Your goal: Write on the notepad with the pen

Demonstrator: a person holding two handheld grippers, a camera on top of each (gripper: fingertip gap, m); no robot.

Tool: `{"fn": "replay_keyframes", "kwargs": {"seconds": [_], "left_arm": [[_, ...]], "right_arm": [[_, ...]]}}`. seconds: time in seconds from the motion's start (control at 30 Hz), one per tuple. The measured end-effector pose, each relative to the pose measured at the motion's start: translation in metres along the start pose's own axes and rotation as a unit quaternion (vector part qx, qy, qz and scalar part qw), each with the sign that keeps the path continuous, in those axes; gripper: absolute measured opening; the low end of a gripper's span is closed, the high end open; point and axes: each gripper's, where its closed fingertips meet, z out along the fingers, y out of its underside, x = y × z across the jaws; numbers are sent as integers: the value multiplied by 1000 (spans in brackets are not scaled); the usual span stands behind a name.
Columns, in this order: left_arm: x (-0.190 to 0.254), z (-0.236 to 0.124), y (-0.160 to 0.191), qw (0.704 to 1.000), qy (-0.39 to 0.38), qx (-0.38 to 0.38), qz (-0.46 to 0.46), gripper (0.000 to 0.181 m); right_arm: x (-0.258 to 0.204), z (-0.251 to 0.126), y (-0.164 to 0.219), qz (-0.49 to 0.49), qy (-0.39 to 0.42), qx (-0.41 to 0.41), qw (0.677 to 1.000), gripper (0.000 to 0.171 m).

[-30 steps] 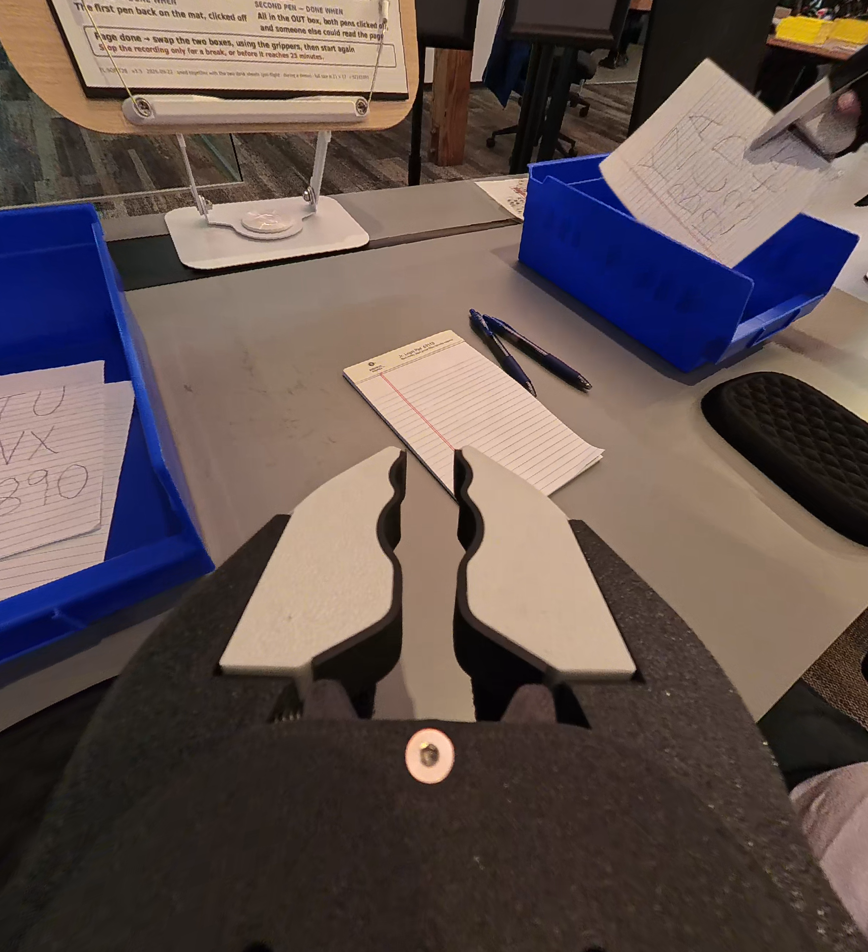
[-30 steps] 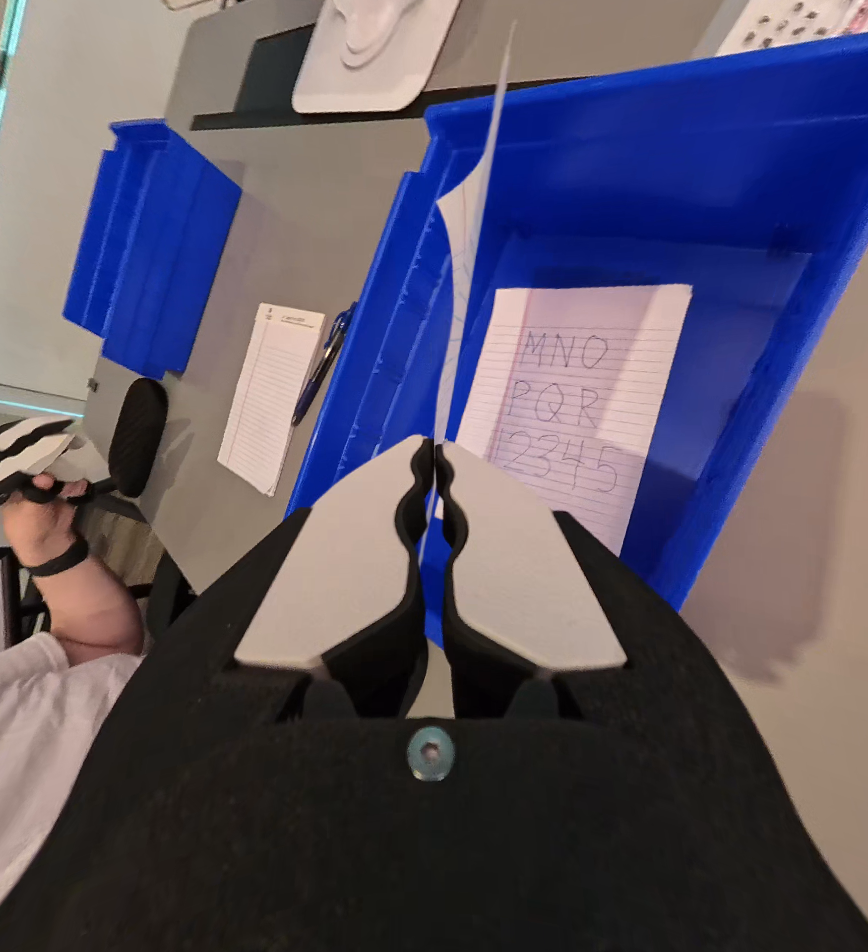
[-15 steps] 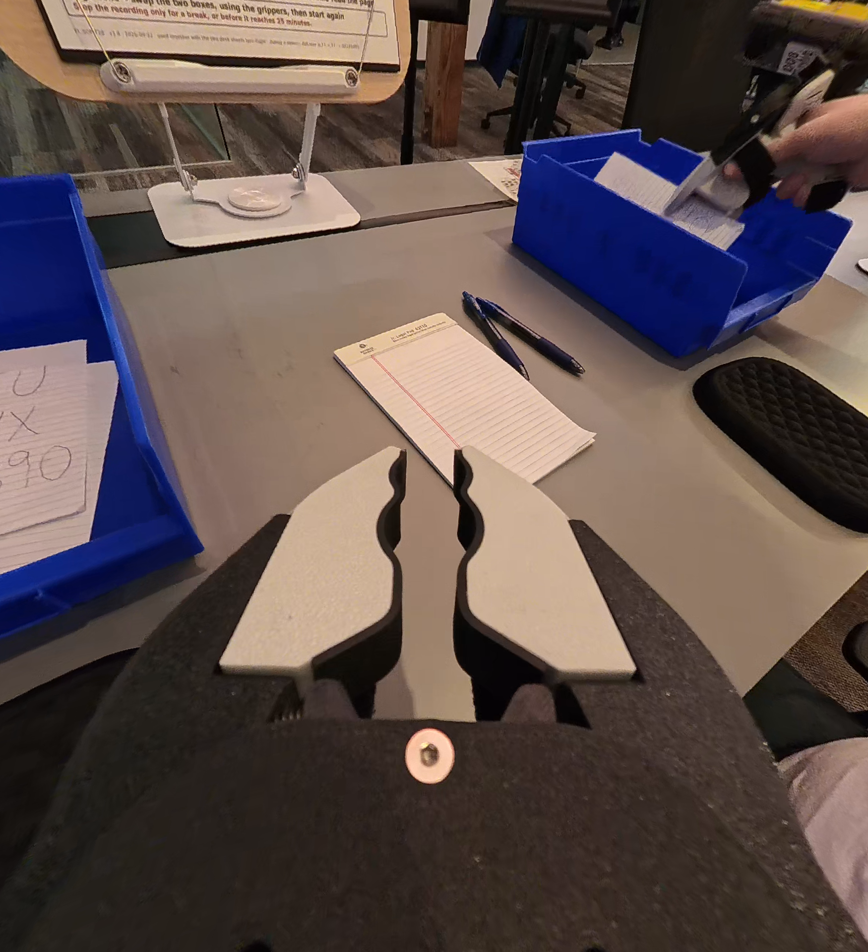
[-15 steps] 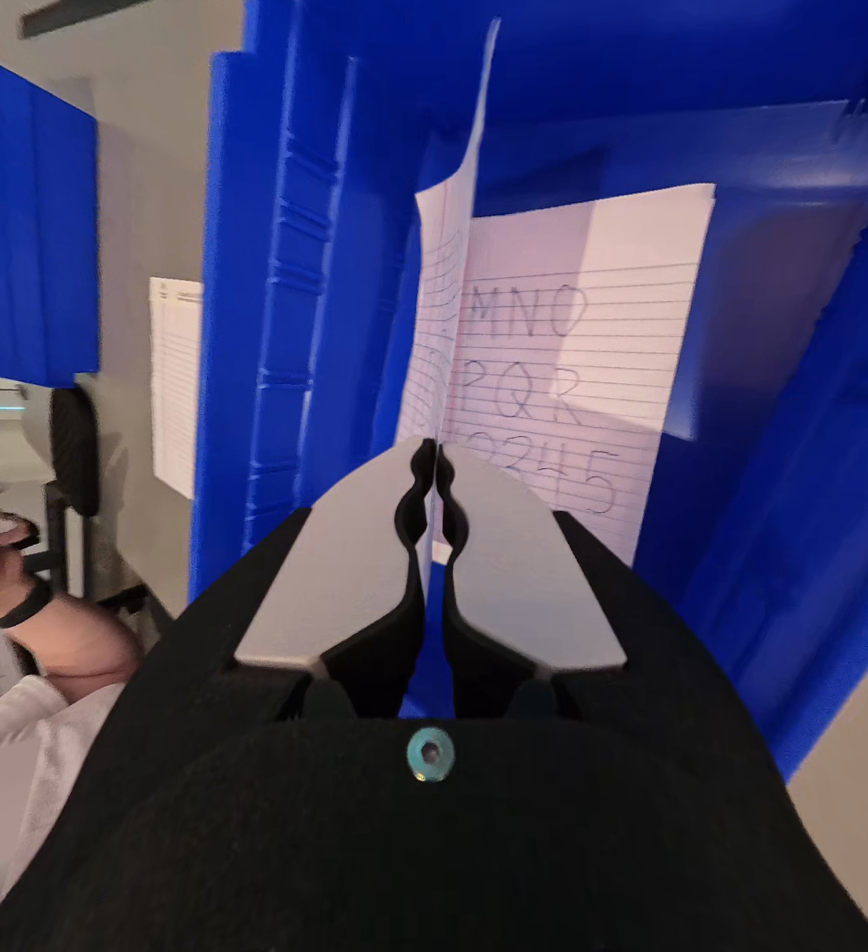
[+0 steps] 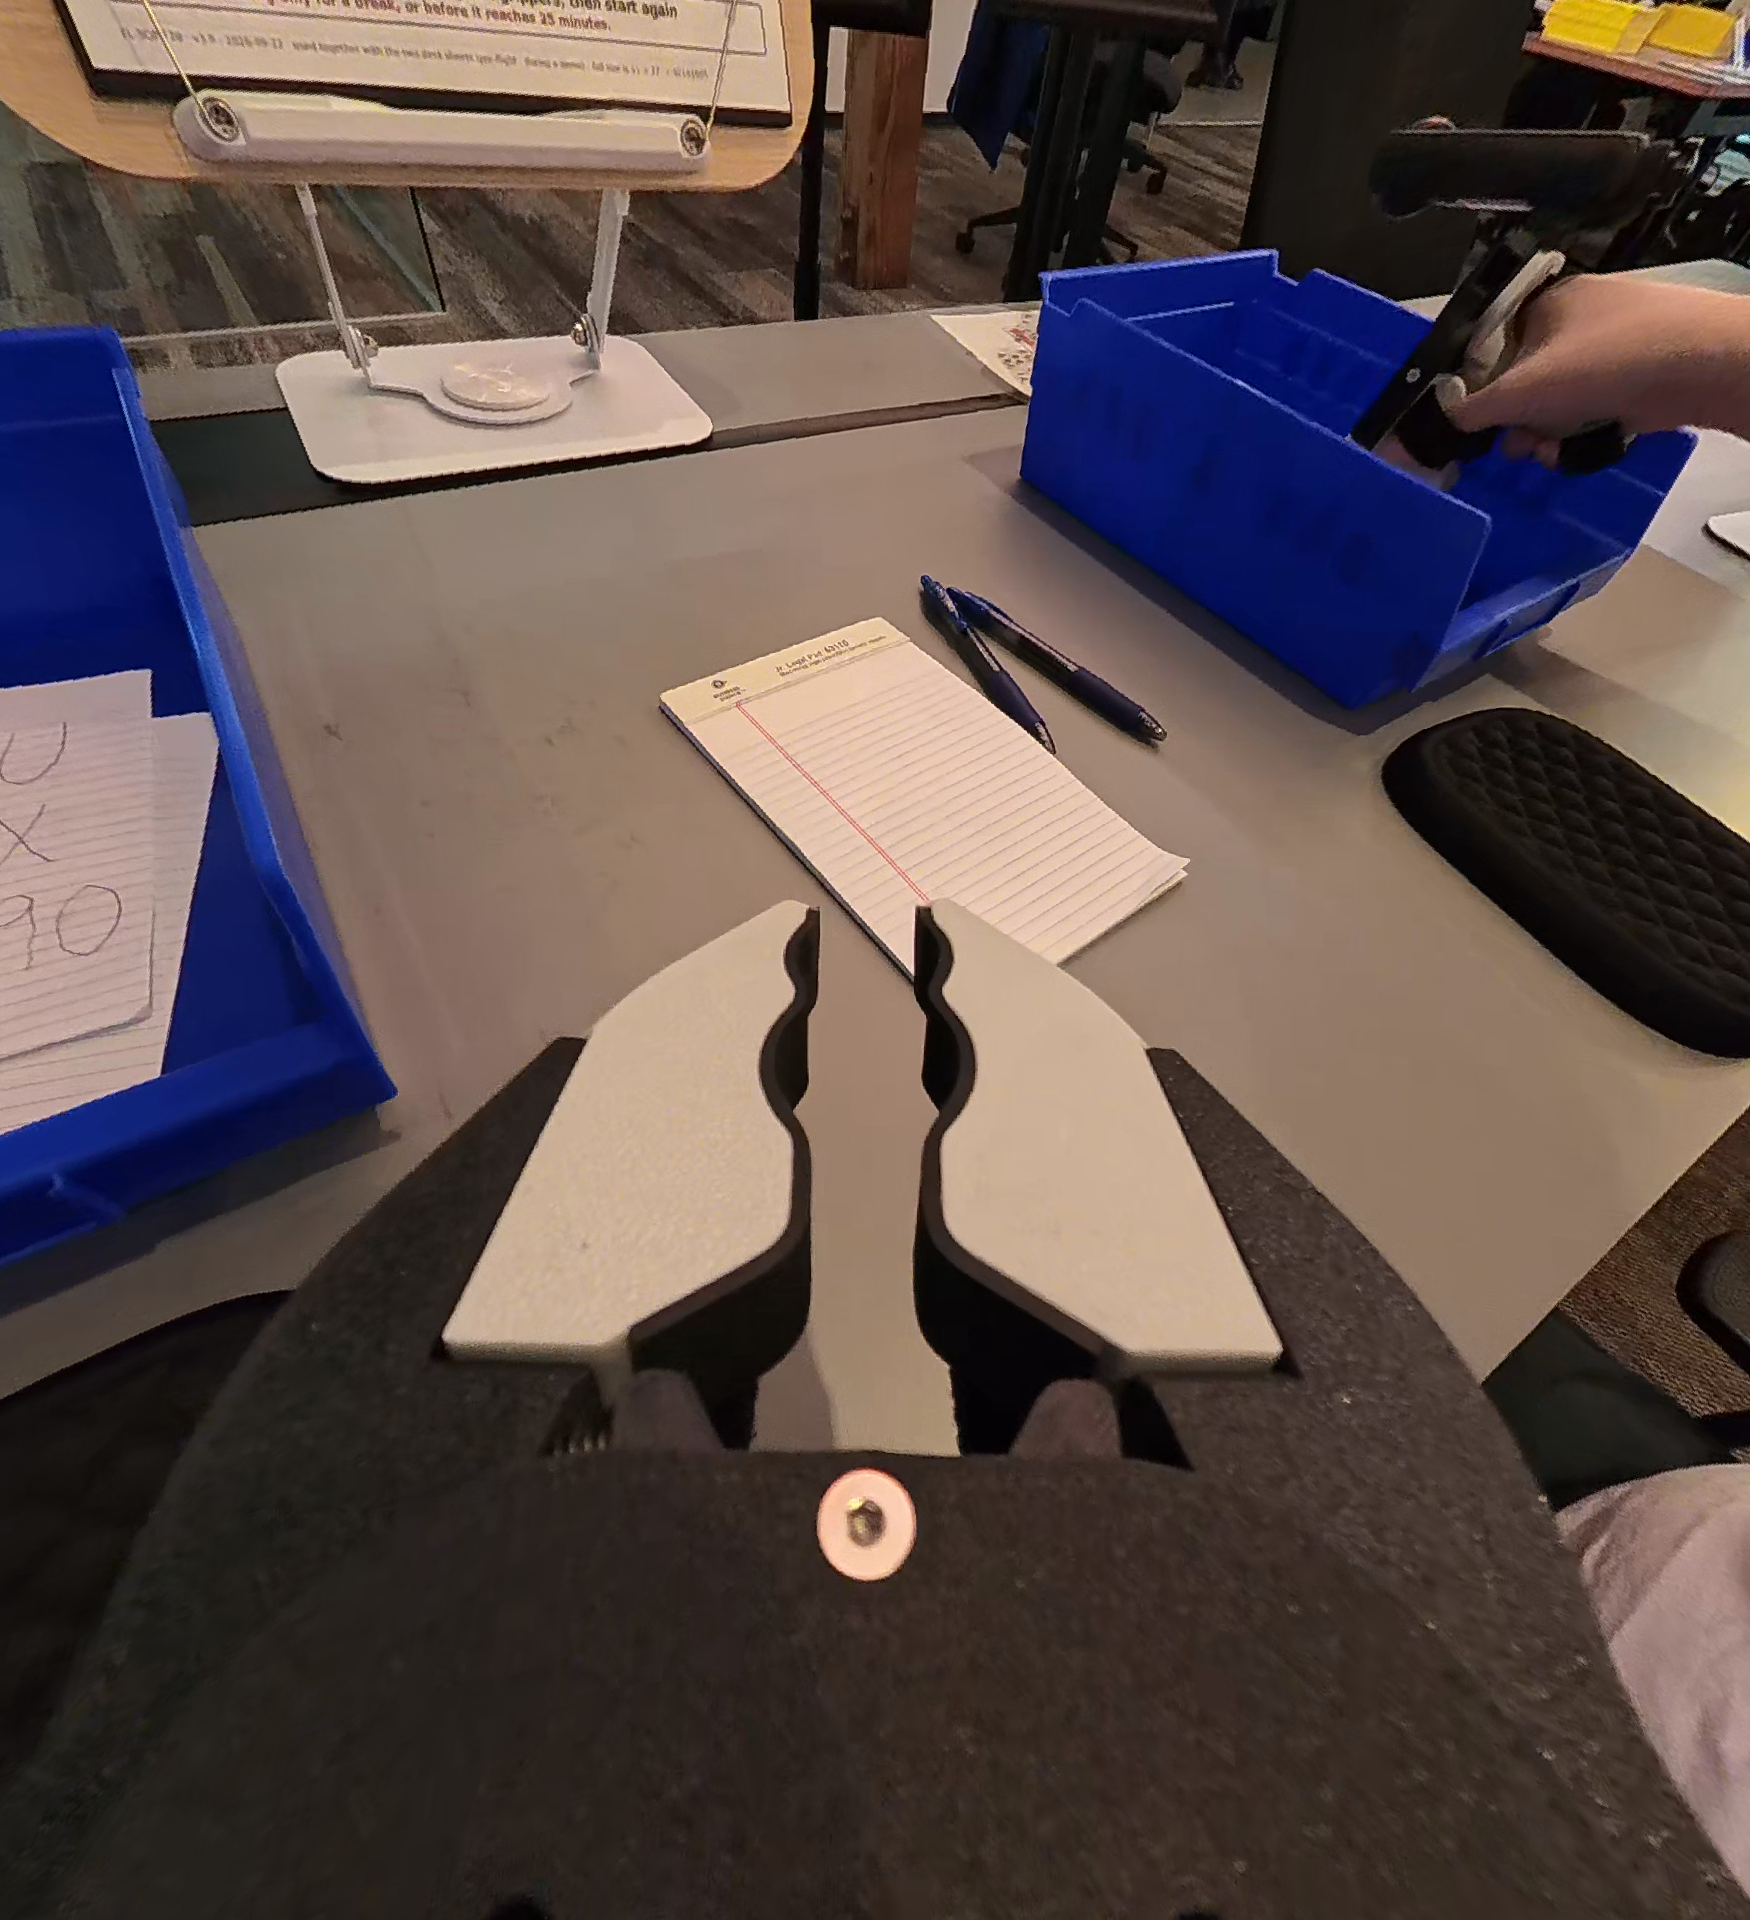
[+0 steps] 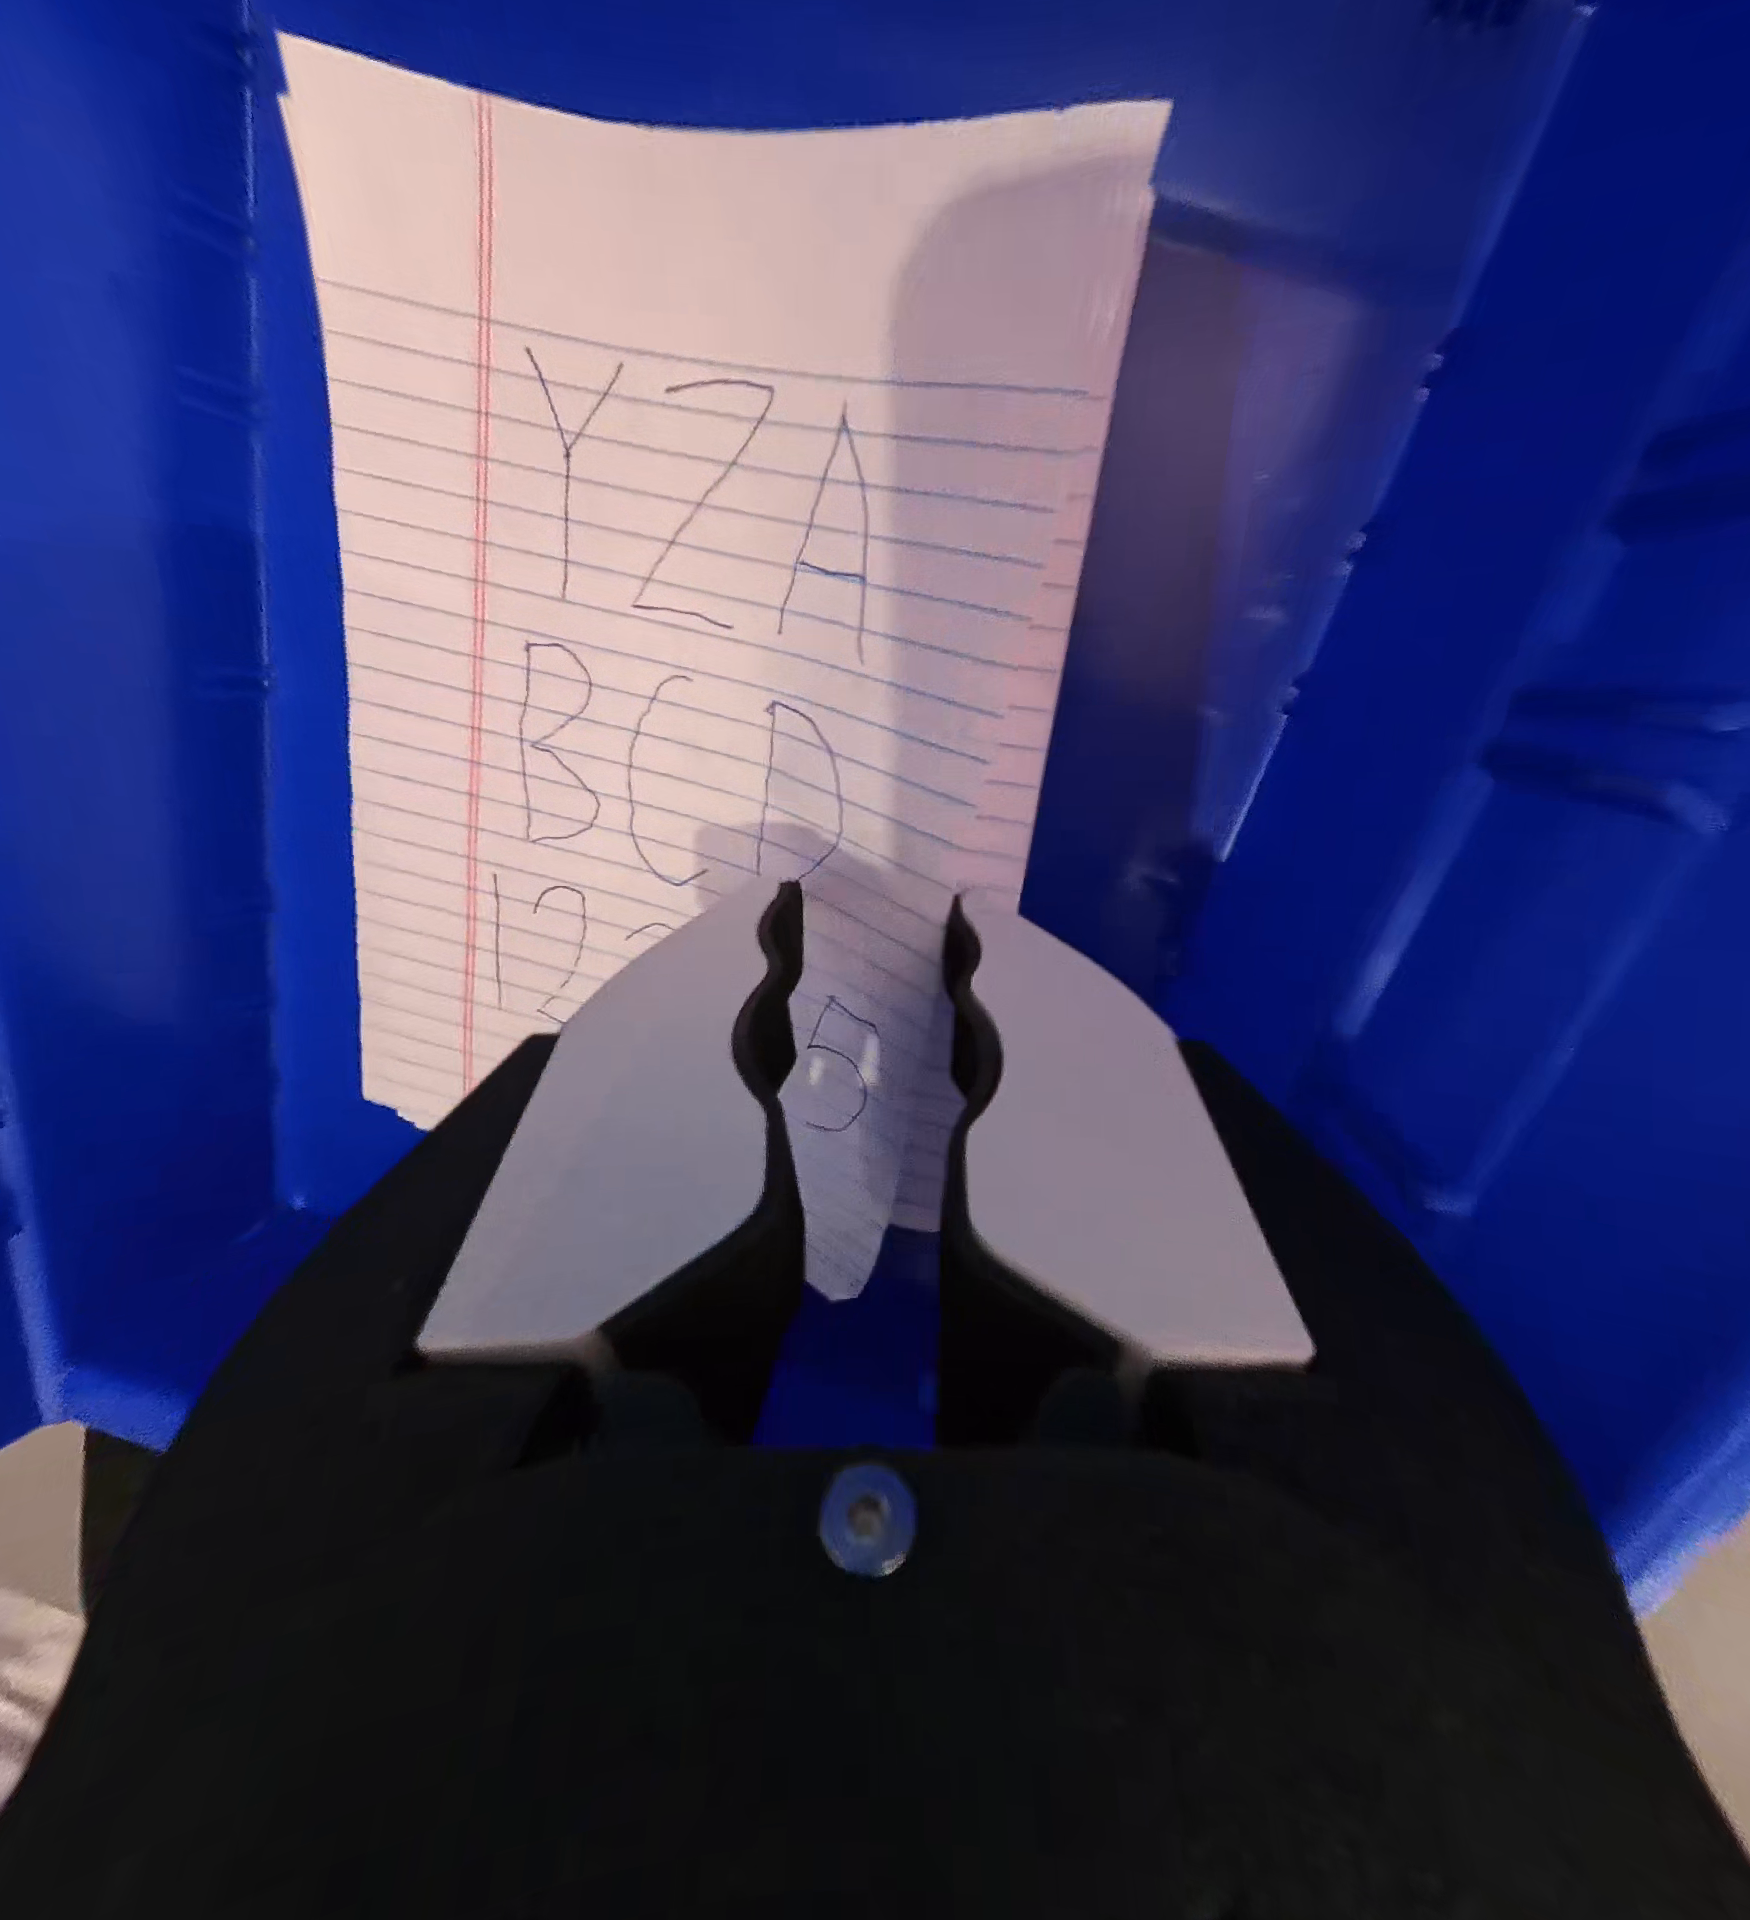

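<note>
Left wrist view: left gripper (image 5: 866, 914) hangs over the near table (image 5: 497, 727) edge, fingers slightly apart, nothing between them. Its right fingertip covers the notepad's (image 5: 918, 795) near corner. The notepad lies flat mid-table, blank lined page up, long axis running diagonally from far-left header to near-right. Two blue pens (image 5: 1037, 665) lie just beside its far-right edge, touching at their far ends, tips pointing near-right. The right gripper (image 5: 1427, 400) dips into the blue bin (image 5: 1255, 499); its fingertips are hidden by the bin wall. Left blue bin (image 5: 247, 790) is cut off by the frame.

Right wrist view: blurred; right gripper fingers (image 6: 642, 1101) spread, a handwritten sheet (image 6: 705, 520) lying loose in the bin, its lower part covered by the gripper.
</note>
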Motion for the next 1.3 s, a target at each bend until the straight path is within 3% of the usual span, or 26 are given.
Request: {"fn": "replay_keyframes", "kwargs": {"seconds": [0.17, 0.27, 0.33, 0.47, 0.53, 0.6, 0.7, 0.83, 0.93, 1.07, 1.3], "left_arm": [[-3, -2, 3, 1000, -4, 0, -3, 17], [-7, -7, -1, 1000, -14, -6, 10, 17], [-9, -14, -13, 999, -21, 1, 27, 17], [2, -10, -50, 997, -8, 1, 82, 16], [15, 10, -57, 994, 9, -21, 111, 17], [29, 42, -48, 990, 37, -55, 121, 17], [54, 93, -16, 985, 89, -100, 112, 13], [61, 139, 25, 971, 70, -158, 164, 10], [58, 156, 43, 958, 62, -200, 193, 10], [47, 167, 67, 946, 64, -251, 194, 8], [40, 168, 68, 956, 85, -230, 163, 2]], "right_arm": [[2, -13, -13, -42, 65, 45, 996, 35], [4, -51, -34, -106, 152, 122, 975, 38], [-11, -98, -51, -154, 200, 198, 947, 38], [-116, -216, -85, -241, 159, 388, 875, 30], [-179, -237, -89, -264, 93, 424, 862, 21], [-235, -219, -86, -290, 29, 405, 867, 21], [-288, -157, -75, -325, -17, 357, 876, 16], [-298, -67, -61, -325, -7, 274, 905, 16], [-287, -23, -54, -305, 0, 223, 926, 17], [-272, 1, -48, -271, -10, 186, 945, 19], [-270, 6, -46, -243, -53, 181, 952, 21]]}}
